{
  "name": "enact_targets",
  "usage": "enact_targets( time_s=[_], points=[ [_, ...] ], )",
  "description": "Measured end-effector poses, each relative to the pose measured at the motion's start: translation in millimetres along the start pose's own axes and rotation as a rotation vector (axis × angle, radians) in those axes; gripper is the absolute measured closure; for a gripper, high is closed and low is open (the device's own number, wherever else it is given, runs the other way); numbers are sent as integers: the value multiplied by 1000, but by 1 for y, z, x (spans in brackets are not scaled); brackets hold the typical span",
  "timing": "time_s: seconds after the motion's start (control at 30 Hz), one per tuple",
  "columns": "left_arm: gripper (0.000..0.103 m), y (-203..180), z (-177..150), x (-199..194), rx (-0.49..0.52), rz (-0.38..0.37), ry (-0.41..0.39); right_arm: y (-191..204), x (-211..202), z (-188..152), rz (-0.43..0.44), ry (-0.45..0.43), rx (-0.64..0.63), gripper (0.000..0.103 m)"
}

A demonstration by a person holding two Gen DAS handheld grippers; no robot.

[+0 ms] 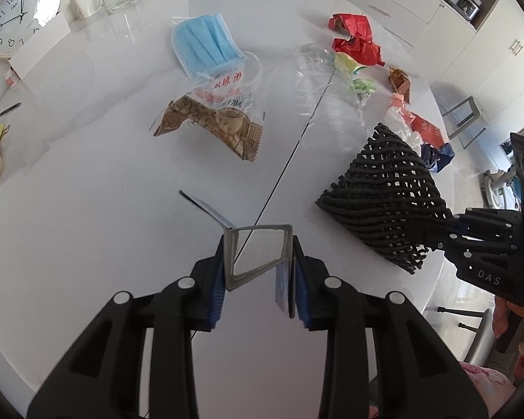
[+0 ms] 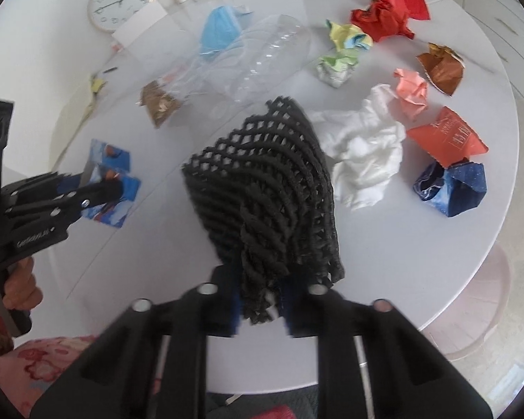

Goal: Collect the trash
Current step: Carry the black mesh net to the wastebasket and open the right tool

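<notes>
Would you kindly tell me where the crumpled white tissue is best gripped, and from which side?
Probably from above, pinching the raised crumpled ridge of the white tissue. It lies low and spread on the table, so a side approach would only slide under loose folds. Both tongs are occupied now.

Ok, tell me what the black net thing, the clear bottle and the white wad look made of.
Black net: soft foam mesh, matte; its open lattice bends in the right gripper.
Clear bottle: thin transparent plastic, ribbed and glossy.
White wad: likely tissue paper, matte with soft creases.
</notes>
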State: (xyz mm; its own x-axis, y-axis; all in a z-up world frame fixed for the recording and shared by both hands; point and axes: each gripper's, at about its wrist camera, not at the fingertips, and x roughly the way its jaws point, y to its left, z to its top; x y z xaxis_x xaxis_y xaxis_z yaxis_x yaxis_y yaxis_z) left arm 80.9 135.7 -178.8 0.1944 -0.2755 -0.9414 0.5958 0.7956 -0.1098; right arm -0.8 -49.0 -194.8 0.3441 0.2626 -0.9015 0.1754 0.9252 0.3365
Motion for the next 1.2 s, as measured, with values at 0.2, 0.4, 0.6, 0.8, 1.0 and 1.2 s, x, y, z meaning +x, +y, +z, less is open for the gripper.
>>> enact_targets(
  time_s=[0.2, 0.4, 0.6, 0.8, 1.0, 1.2],
  points=[
    [71, -17, 4, -15, 6, -9, -29, -4, -40, -3, 73, -66, 11, 93],
    [71, -59, 10, -33, 57, -46, -55, -57, -106, -36, 17, -152, 113, 93],
    [70, -124, 24, -40, 127, -125, -63, -160, -125, -98, -145, -122, 286, 92],
    [70, -198, 36, -39, 218, -159, -59, -247, -76, -135, -205, -23, 363, 90],
    [69, -267, 46, -23, 275, -192, -22, -301, -17, -142, -217, 47, 377, 75],
    [69, -323, 51, 7, 336, -177, 21, -329, -4, -158, -282, 101, 410, 24]
  ],
)
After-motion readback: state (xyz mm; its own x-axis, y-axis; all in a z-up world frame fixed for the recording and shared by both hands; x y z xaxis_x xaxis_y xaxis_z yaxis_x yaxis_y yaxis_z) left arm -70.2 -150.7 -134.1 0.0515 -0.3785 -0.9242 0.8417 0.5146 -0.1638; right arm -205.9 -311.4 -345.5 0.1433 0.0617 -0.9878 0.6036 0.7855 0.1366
